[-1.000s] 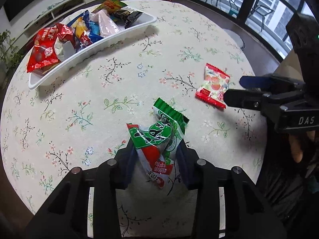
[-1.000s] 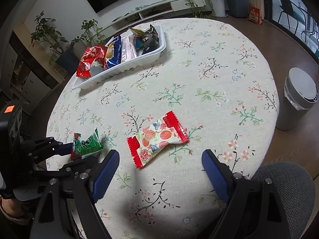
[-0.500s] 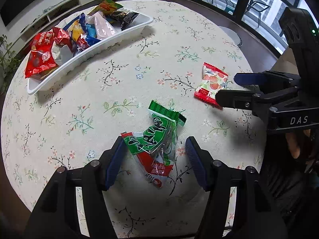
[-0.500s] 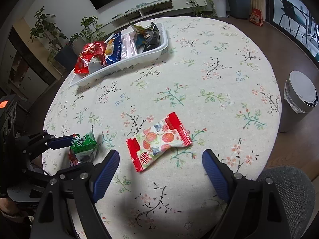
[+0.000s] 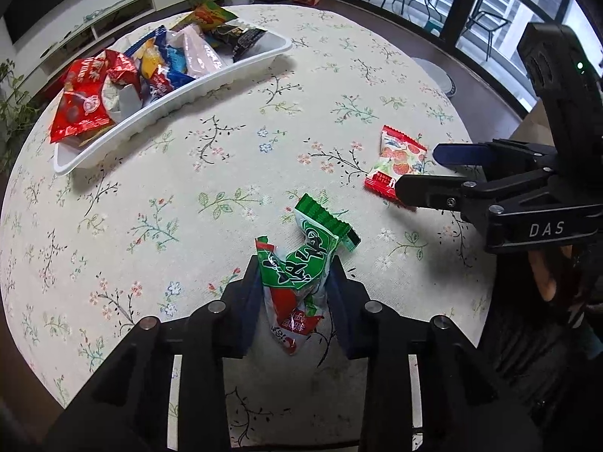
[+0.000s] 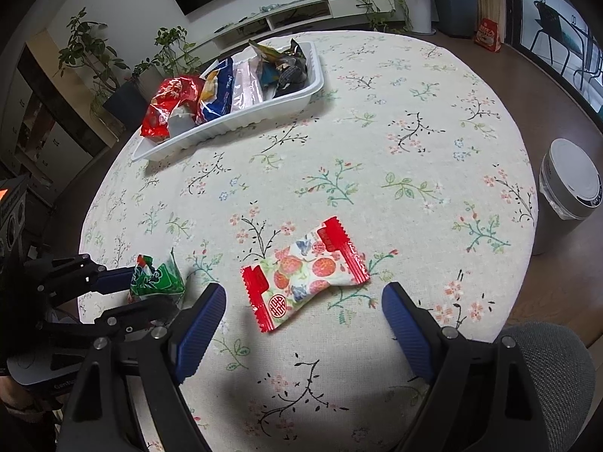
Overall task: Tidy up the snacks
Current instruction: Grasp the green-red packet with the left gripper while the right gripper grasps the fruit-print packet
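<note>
Closing: left gripper (image 5: 296, 286), jaws drawing in on green snack packet (image 5: 301, 260), pads against its sides, lower end crumpled between them.
Hidden: packet's print creased, unreadable.
Right gripper (image 6: 303, 316): jaws wide apart, holding nothing; red-ended strawberry packet (image 6: 305, 273) flat on desk (image 6: 395, 120) between and just beyond the tips.
Tray (image 5: 211, 83): white, far side, heaped wrappers overlapping.
Open room: bare cloth between tray and packets.
Edge: desk rim near both grippers.
</note>
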The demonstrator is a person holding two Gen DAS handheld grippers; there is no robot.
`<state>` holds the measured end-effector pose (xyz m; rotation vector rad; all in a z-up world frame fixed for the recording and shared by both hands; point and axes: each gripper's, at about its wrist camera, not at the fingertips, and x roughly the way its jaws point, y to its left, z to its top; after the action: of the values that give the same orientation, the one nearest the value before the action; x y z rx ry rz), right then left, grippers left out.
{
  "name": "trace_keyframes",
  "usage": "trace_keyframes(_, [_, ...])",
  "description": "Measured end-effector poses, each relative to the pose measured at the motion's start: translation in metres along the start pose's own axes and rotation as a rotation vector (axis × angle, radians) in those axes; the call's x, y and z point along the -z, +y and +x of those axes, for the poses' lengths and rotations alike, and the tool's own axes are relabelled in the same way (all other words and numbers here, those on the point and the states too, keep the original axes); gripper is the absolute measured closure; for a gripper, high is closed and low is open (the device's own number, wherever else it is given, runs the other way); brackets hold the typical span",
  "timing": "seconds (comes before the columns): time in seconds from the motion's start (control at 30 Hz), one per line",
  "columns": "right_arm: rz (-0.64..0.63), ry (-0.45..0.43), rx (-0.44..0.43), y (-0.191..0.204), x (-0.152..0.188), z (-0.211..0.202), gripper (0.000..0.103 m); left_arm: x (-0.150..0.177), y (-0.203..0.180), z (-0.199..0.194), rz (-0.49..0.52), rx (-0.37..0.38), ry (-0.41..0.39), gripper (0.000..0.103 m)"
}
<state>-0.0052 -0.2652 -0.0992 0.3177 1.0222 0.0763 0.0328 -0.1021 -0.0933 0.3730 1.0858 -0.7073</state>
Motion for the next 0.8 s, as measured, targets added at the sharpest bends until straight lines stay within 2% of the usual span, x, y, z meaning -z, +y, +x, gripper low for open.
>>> trace_keyframes(0.2, [0.0,0.0,-0.006,0.003,-0.003,0.003,0.015,0.018,0.02,-0.014,-0.089,-0.003,-0.037,0.073])
trace_keyframes(0.43, [0.004,0.0,-0.015,0.01,-0.017,0.014,0.017,0.036,0.034,-0.02,-0.141,0.006,-0.057,0.073])
trace_keyframes(0.6, [-0.074,0.013,0.026,0.027,-0.022,0.023,0.024,0.045,0.041,-0.026,-0.167,0.011,-0.071,0.073])
trace_keyframes(0.8, [-0.216,0.011,0.124,0.045,-0.006,0.025,0.029,0.049,0.045,-0.026,-0.194,0.006,-0.077,0.073])
